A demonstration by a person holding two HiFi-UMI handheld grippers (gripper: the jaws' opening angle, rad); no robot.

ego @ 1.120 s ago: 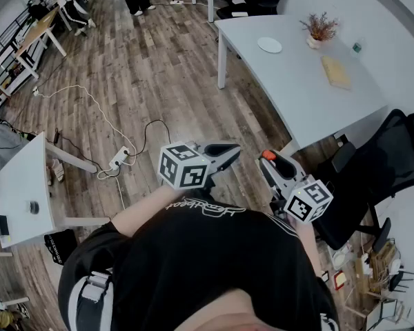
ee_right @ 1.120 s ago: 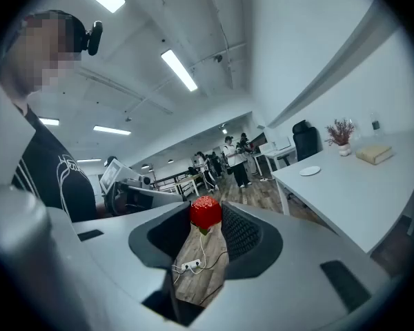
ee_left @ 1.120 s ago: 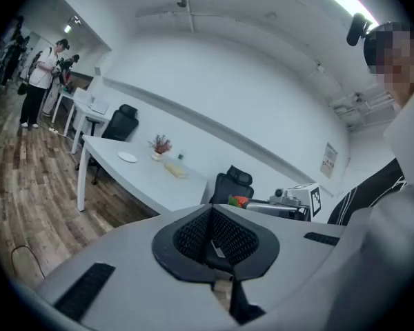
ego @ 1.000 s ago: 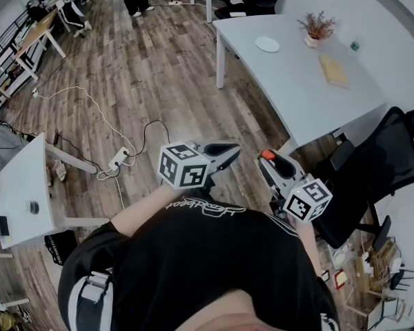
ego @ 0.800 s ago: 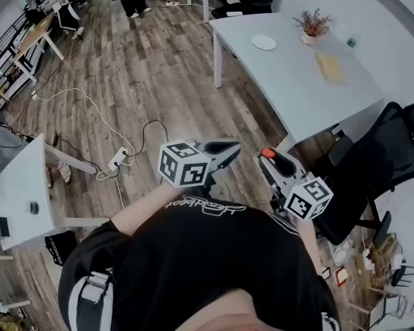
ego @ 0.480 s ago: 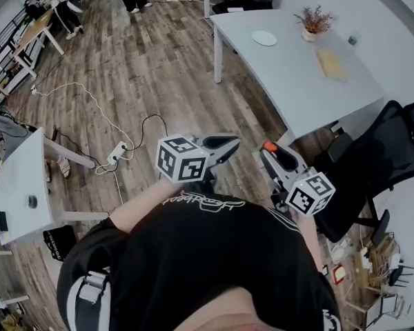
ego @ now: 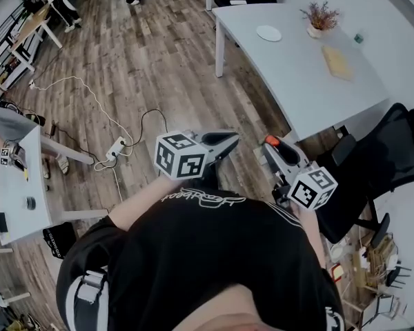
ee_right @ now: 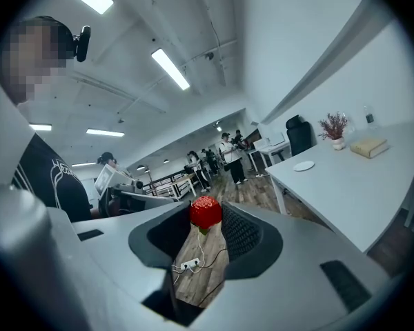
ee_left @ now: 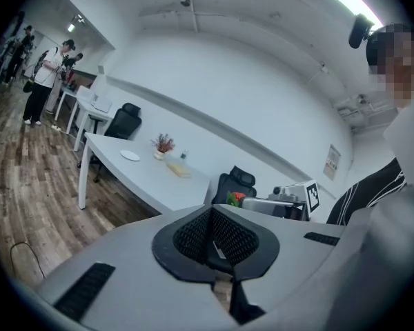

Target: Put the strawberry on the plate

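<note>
Right gripper view showed the right gripper (ee_right: 205, 229) with its two grey jaws, each faced with a black ribbed pad, clenched on the strawberry (ee_right: 205, 212). The fruit was small, round, red and finely dimpled, with a bit of green below it. It sat pinched at the very tips of the pads, and the jaws stood fairly wide around it. In the head view the same gripper was held in front of the person's black shirt, above the brown wood-plank floor (ego: 159, 67), well apart from the table (ego: 297, 88).

The left gripper (ee_left: 212, 229) had its mesh-textured pads brought together, edge to edge, with nothing between them. It was held level just beside the right one.

The plate (ego: 268, 33) was a small, flat, white disc lying bare near the far end of the smooth, pale grey table. Near it stood a little pot with a reddish dried plant (ego: 319, 21), and a tan rectangular block (ego: 337, 62) lay farther along. A black mesh office chair (ego: 372, 171) stood at the table's near corner. A white power strip (ego: 116, 158) lay on the floor with a thin cable trailing from it.
</note>
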